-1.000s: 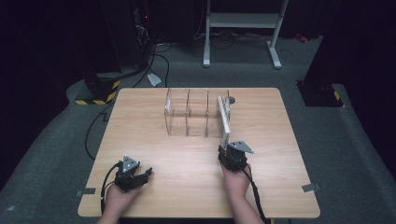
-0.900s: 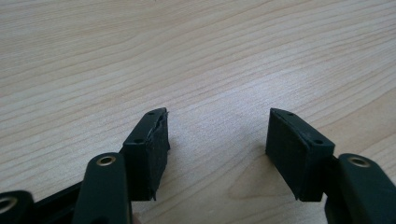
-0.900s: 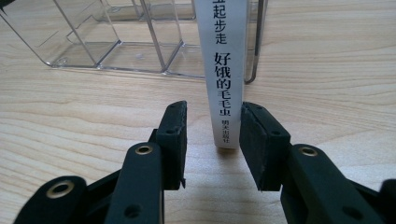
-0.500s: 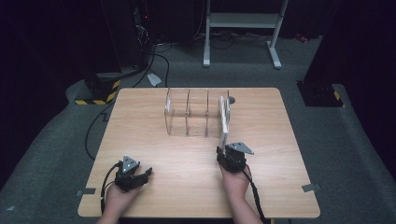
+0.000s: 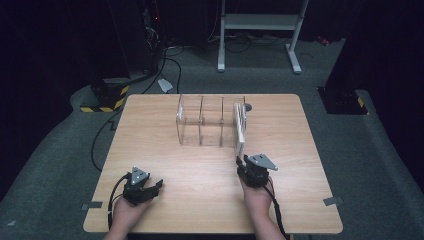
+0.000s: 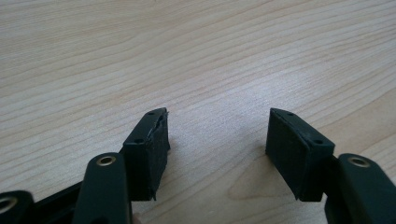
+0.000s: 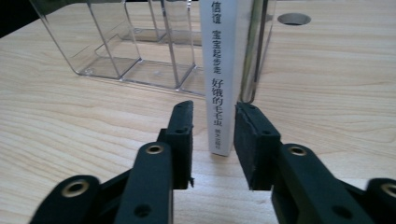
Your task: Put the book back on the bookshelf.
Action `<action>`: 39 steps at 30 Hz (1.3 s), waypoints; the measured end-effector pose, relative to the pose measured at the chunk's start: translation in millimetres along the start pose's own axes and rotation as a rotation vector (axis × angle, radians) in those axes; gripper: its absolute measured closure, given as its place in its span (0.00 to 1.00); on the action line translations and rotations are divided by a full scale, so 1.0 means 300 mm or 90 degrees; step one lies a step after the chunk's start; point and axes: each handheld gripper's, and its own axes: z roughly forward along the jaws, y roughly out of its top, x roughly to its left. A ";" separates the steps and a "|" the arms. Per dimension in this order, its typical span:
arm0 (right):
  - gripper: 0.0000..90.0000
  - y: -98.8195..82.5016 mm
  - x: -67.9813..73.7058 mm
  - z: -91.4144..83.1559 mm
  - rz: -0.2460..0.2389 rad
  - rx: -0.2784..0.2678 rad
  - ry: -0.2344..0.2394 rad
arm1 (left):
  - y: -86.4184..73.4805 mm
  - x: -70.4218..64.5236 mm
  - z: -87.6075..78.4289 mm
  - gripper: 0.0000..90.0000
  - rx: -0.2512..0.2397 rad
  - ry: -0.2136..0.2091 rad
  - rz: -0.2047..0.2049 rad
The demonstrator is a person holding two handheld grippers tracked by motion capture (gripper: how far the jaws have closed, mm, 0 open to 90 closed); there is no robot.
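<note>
My right tongs (image 7: 212,140) straddle the spine of the white book (image 7: 220,79), which stands upright in the end slot of the clear rack (image 7: 116,46) on the worktop (image 5: 150,125). Their jaws have just been closing on it. The right one looks to be against the cover, while a gap remains on the left, so I don't grip it yet. Taking it by the spine should let it slide straight out. My left tongs (image 6: 217,140) rest wide and empty, well apart.
</note>
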 end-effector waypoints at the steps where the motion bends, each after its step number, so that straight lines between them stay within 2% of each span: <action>1: 0.78 0.001 -0.002 0.000 -0.003 0.000 -0.001 | 0.000 0.000 0.000 0.43 0.000 0.000 0.000; 16: 0.79 0.038 -0.004 0.007 -0.009 -0.014 0.001 | 0.000 0.000 0.000 0.43 0.000 0.000 0.000; 28: 0.80 0.048 -0.004 0.024 0.016 -0.016 -0.005 | 0.000 0.000 0.000 0.43 0.000 0.000 0.000; 39: 0.81 0.054 -0.002 0.033 0.021 -0.020 -0.008 | 0.000 0.000 0.000 0.43 0.000 0.000 0.000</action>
